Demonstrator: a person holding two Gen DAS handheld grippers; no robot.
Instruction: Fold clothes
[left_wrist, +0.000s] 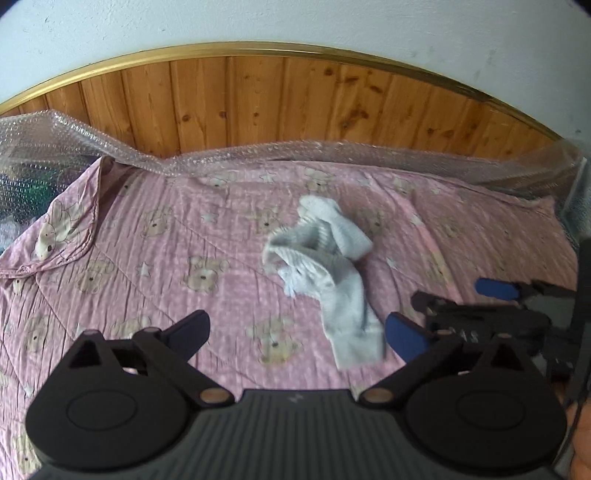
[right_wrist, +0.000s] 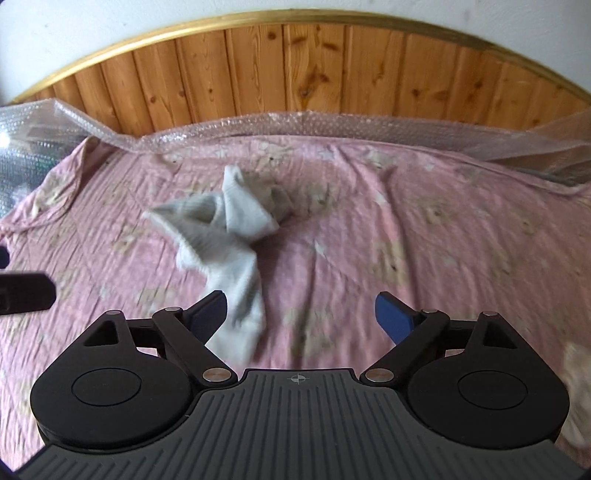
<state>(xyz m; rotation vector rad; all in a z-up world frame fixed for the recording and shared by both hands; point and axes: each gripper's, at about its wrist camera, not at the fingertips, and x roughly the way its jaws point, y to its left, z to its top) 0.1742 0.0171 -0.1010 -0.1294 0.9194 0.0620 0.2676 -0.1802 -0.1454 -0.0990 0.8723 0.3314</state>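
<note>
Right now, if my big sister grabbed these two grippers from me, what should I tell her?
Left gripper: open, holding nothing.
Right gripper: open, holding nothing.
The white socks lie crumpled in a heap on the pink blanket, just ahead of both grippers. The toe end of one sock points toward you, close to the right gripper's left finger.
Done: nothing folded yet.
Left: straighten the socks out, then fold them.

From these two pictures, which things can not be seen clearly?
- Socks, right wrist view: motion blur; whether one sock or two, unclear.
- Pale cloth, right wrist view: cut by the right edge, blurred.
- Dark items, left wrist view: veiled by bubble wrap.
- Right claw, left wrist view: body cut by the edge.
</note>
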